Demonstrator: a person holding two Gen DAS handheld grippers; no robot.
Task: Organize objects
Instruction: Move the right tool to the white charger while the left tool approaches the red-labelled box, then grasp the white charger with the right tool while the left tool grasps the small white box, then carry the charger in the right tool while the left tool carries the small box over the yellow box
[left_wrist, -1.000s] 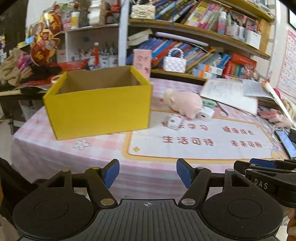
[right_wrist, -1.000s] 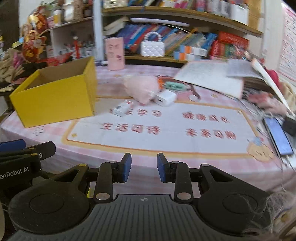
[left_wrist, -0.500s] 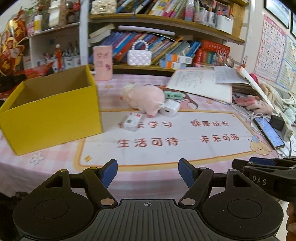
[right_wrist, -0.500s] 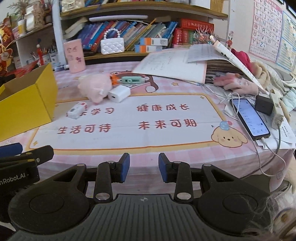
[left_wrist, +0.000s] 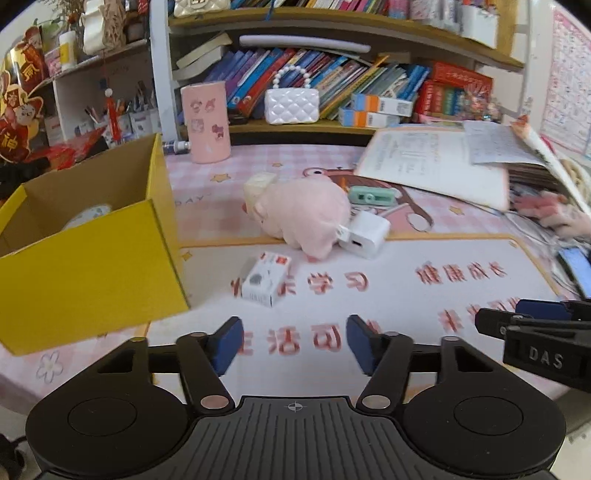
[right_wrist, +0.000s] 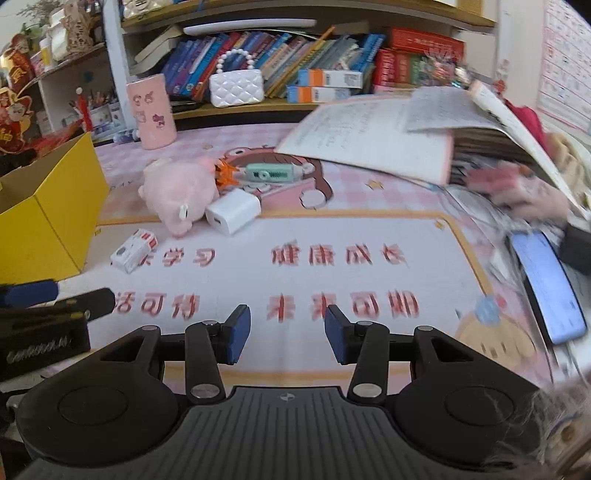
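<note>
Left gripper (left_wrist: 294, 343): empty, blue pads apart and closing, nothing between them; held over the near edge of the desk mat (left_wrist: 406, 295). Right gripper (right_wrist: 282, 336): empty, pads apart and opening, nothing between them; also over the mat's near edge, to the right of the left gripper.

Items, left to right, all placed by the pink plush pig (left_wrist: 306, 218):
- Yellow cardboard box (left_wrist: 92, 269): open-topped, well to the left of the pig, on the pink checked tablecloth (left_wrist: 207, 184); something pale lies inside, too hidden to identify.
- Pink cylindrical holder (left_wrist: 205, 122): upright, behind and left of the pig, in front of the bookshelf.
- Small white carton (left_wrist: 266, 278): with red print, lying on the mat, in front of the pig and slightly left, apart from it.
- Pink plush pig: lying on its side at the mat's far edge.
- White charger block (left_wrist: 364, 234): touching the pig's right side.
- Mint green device (left_wrist: 371, 195): just behind the charger, right of the pig.
- Open workbook (left_wrist: 432, 166): well to the right and behind.
- Phone (right_wrist: 550, 288): screen lit, far right of the pig, at the mat's right edge.
</note>
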